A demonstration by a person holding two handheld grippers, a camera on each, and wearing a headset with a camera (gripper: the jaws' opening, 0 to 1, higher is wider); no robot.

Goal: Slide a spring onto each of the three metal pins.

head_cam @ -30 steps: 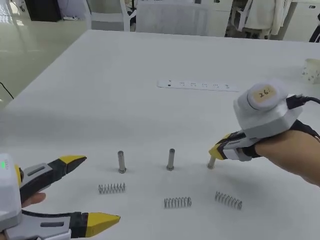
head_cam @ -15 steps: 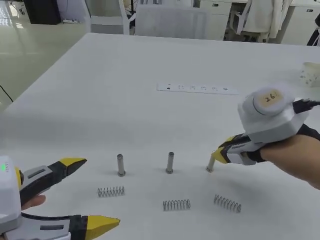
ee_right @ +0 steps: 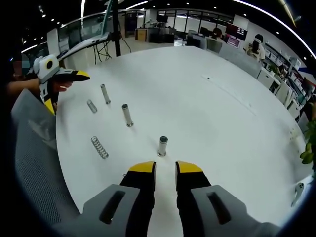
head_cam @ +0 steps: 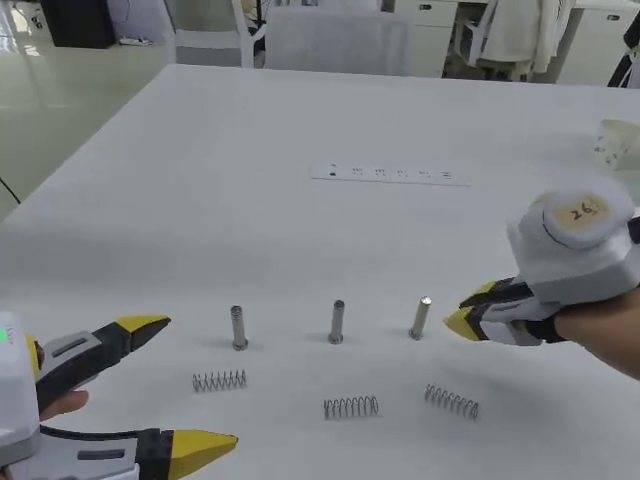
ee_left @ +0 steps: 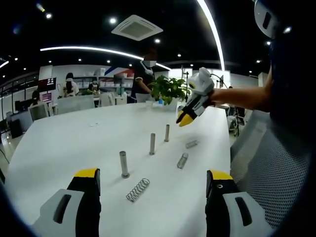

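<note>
Three springs (head_cam: 351, 407) lie one before each upright pin (head_cam: 337, 321), ready for pairing. The left claw (ee_left: 153, 174) gapes empty, and the right claw (ee_right: 165, 168), barely parted, holds nothing.

The left gripper (head_cam: 190, 380), at the lower left of the head view, and the right gripper (head_cam: 462, 312), at its right edge, share pale grey plastic housings and black yellow-tipped jaws, the left one bearing a small green light (head_cam: 8, 334) and the right one a round tan sticker with handwritten digits (head_cam: 578, 213).

A round tan sticker (head_cam: 581, 212) on top of the right gripper (head_cam: 468, 308) bears a handwritten number in dark ink, seemingly "26", seen at a slant. Dark marks on the white power strip (head_cam: 388, 174) on the counter (head_cam: 200, 200) are too small to read.
</note>
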